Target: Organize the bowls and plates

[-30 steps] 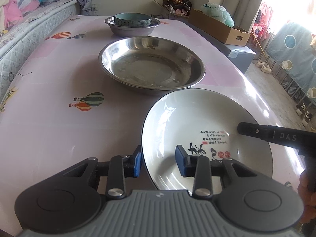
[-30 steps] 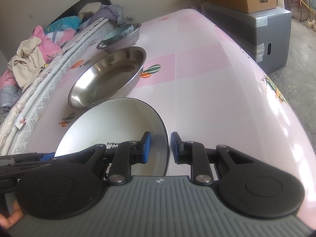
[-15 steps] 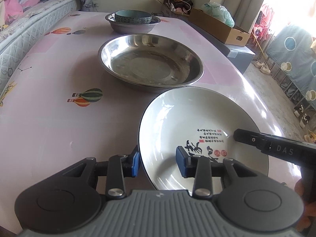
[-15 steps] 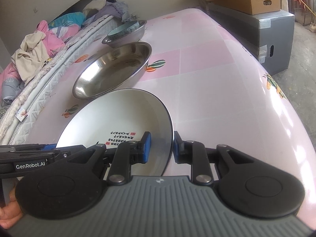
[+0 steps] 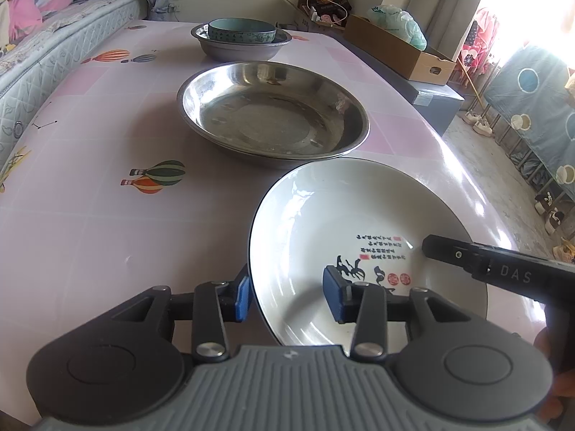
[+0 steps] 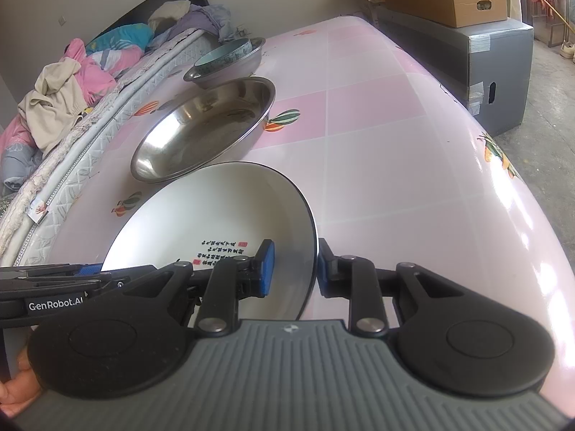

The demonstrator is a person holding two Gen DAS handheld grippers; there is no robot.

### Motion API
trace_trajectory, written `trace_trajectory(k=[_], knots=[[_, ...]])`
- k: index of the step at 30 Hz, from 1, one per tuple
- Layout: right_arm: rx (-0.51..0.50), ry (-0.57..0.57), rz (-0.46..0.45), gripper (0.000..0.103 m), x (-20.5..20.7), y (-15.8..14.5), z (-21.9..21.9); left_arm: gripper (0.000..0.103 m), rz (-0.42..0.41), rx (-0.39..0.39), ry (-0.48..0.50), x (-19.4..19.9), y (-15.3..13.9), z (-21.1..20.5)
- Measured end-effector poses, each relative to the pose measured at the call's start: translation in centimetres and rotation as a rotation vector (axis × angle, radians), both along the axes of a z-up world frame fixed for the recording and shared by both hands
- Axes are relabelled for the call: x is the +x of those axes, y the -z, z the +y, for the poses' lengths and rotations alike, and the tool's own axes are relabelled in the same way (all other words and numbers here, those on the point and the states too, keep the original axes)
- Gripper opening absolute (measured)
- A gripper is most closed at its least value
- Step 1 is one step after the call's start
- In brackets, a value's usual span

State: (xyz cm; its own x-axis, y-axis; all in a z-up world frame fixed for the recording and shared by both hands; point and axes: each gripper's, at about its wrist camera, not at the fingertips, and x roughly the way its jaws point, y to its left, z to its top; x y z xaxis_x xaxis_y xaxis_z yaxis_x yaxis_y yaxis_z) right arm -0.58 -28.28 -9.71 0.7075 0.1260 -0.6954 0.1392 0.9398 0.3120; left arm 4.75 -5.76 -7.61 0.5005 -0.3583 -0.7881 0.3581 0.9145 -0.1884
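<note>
The pink tabletop (image 5: 90,237), printed with hot-air balloons, runs alongside a bed (image 6: 54,115) heaped with clothes, and a cardboard box (image 6: 445,3) sits on a grey cabinet off the far side. On the tabletop the biggest dish is the wide steel basin (image 5: 273,118), lying empty near the middle; beyond it a smaller steel bowl (image 5: 240,45) holds a teal bowl (image 5: 242,30) nested inside. Nearest to me is the white plate (image 5: 341,222) with black calligraphy and red seals, its far rim reaching just up to the basin's near edge, its near side seeming raised a little, though I cannot be sure it is clear of the surface. Both tools are on it: the left tool (image 5: 287,292) straddles the plate's left rim with one blue pad outside and one inside, spread wider than the rim's thickness, so it looks loose rather than clenched. The right tool (image 6: 294,265) straddles the opposite rim, inner pad over the white face and outer pad tight against the black edge; it seems nearly pinched, but I cannot tell if it truly grips. My reading is that the plate is being taken up for stacking into the basin. The next move calls for both tools to close firmly on the rim, then a level lift forward, clearing the basin's lip before lowering.
</note>
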Motion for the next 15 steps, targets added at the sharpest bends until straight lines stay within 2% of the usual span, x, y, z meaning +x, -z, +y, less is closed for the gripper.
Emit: trace_trajectory(k=[15], knots=[[0.0, -0.002, -0.001, 0.025, 0.0, 0.03, 0.0, 0.042, 0.0, 0.003, 0.001, 0.0, -0.06, -0.08]])
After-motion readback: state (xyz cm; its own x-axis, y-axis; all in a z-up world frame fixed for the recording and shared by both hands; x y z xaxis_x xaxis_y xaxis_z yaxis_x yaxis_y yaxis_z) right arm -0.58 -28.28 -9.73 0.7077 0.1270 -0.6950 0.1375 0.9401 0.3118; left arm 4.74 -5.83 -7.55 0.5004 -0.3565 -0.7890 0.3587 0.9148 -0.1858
